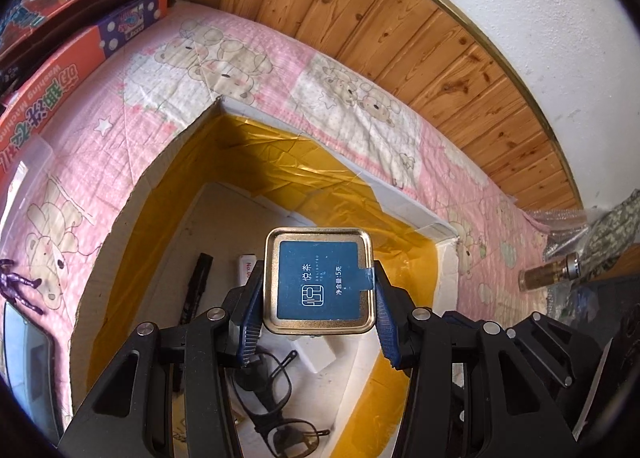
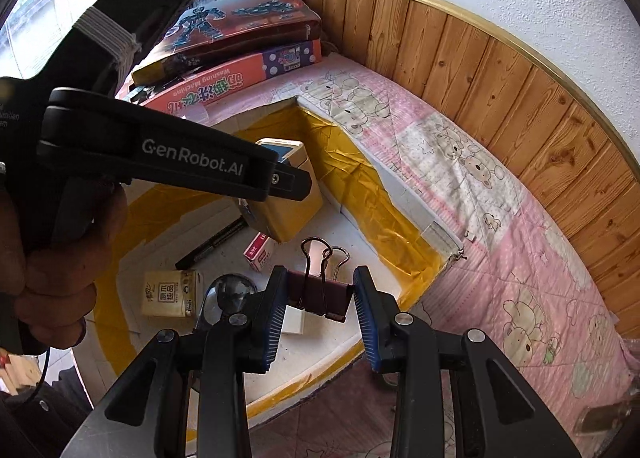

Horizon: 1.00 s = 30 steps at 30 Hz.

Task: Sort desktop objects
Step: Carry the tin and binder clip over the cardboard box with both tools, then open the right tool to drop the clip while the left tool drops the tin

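Note:
My left gripper (image 1: 318, 290) is shut on a small square gold tin (image 1: 319, 281) with a dark blue label, held over the open cardboard box (image 1: 132, 193) lined with yellow tape. In the right wrist view the same tin (image 2: 289, 193) hangs in the left gripper above the box floor. My right gripper (image 2: 320, 296) is shut on a dark red binder clip (image 2: 320, 294) with wire handles standing up, held over the box's near right part. Inside the box lie eyeglasses (image 1: 276, 398), a black pen (image 1: 196, 282), a small pink-and-white packet (image 2: 260, 252), a cream packet (image 2: 170, 294) and a white block (image 2: 294, 320).
The box sits on a pink bear-print quilt (image 1: 132, 105). Stacked toy boxes (image 1: 76, 9) stand at the far left. A wood-panelled wall (image 1: 400, 29) runs behind. A small purple figure (image 1: 16, 284) and a clear tray (image 1: 24, 358) lie left; a small brown bottle (image 1: 548, 272) lies right. A person's hand (image 2: 60, 258) holds the left gripper.

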### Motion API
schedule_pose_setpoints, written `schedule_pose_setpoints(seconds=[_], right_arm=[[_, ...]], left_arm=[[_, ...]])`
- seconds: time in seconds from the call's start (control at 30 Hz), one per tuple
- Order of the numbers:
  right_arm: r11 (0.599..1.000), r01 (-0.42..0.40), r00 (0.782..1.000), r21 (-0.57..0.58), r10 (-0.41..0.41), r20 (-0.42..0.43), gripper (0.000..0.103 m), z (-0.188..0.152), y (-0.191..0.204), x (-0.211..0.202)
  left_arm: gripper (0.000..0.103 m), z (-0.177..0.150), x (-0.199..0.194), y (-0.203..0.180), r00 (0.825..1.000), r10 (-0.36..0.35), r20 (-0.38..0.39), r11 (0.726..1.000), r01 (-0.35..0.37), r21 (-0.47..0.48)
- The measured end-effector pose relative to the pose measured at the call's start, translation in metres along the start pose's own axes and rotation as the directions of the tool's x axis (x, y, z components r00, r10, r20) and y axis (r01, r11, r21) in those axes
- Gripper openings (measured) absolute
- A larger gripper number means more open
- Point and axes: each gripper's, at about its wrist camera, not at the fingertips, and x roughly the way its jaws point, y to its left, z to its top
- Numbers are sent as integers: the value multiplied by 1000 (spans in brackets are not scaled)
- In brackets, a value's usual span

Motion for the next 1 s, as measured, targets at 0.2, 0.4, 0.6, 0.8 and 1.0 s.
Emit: schedule_pose_setpoints(seconds=[0.2, 0.4, 0.6, 0.8, 1.0], right_arm=[[999, 3, 998, -42, -5, -55, 35, 5, -4, 18], [996, 3, 993, -91, -14, -118, 35, 7, -2, 38], [992, 8, 983, -124, -31, -183, 35, 7, -3, 58], [990, 17, 976, -142, -47, -215, 35, 7, -4, 66], [991, 26, 974, -134, -56, -219, 36, 7, -6, 67]], left_arm=[[50, 5, 18, 3, 1000, 2, 15, 1000, -2, -7], [50, 13, 34, 5, 999, 28, 27, 1000, -28, 1], [50, 14, 57, 9, 999, 47, 4, 999, -47, 12], [50, 16, 76, 12, 997, 75, -7, 997, -75, 16], [52, 19, 83, 7, 995, 96, -12, 994, -95, 47]])
